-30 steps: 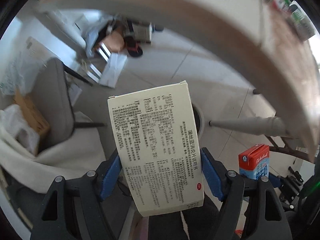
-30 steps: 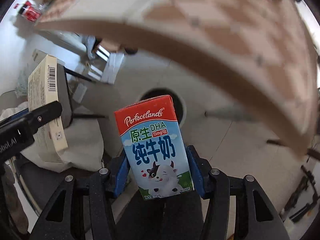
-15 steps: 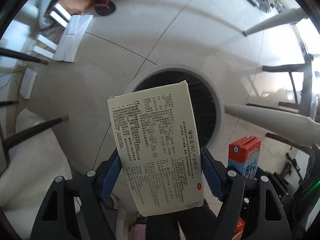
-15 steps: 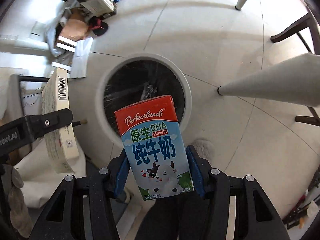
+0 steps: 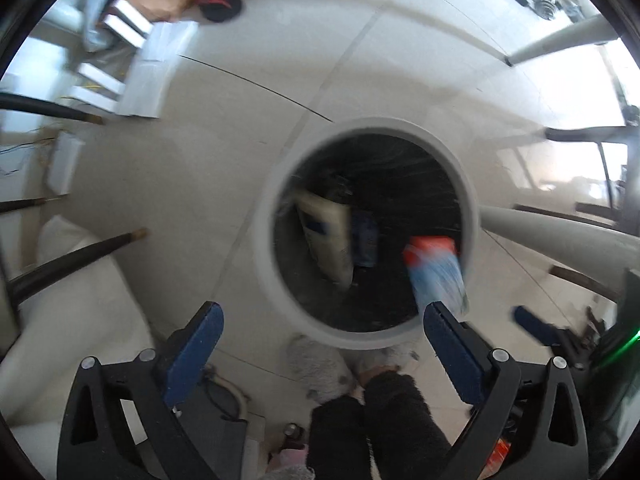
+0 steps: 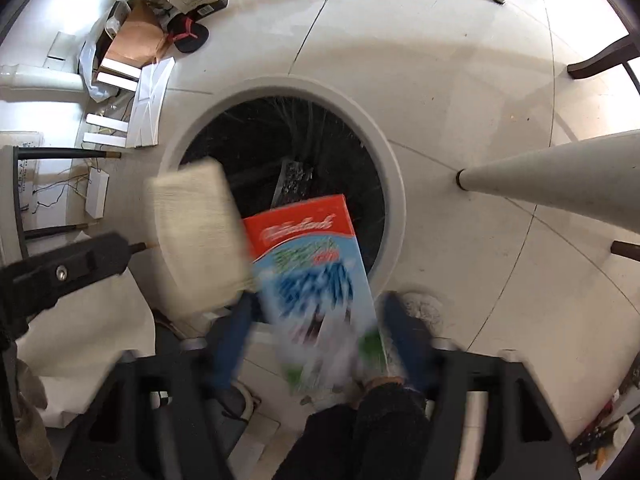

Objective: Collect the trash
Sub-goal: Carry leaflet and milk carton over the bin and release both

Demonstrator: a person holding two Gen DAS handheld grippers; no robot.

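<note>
**Right wrist view: both boxes let go over the bin**

Right wrist view shows the right gripper (image 6: 320, 332) pointing almost straight down, its blue-padded jaws opening and blurred. The milk carton (image 6: 316, 280) sits between them, smeared by motion, and the pads seem clear of its sides, so I judge it released and dropping toward the trash bin (image 6: 394, 184) on the floor. Left of it the cream medicine box (image 6: 196, 236) is also blurred, in the air above the bin's near left rim.

From the left wrist view, the left gripper (image 5: 320, 344) has its jaws opening wide with nothing between them. The medicine box (image 5: 326, 236) appears inside the dark mouth of the bin (image 5: 264, 232), and the milk carton (image 5: 436, 272) shows near its right side.

As far as these pictures go, two pieces of trash are on their way in; neither can be confirmed as settled at the bottom. Whether more trash is left to collect is unclear: the clutter of cartons and a slipper at the far left may or may not count.

Motion blur hides the carton's print and the right gripper's fingertips. The black bin liner swallows the contents, and the person's dark trouser legs cover the near floor.
</note>
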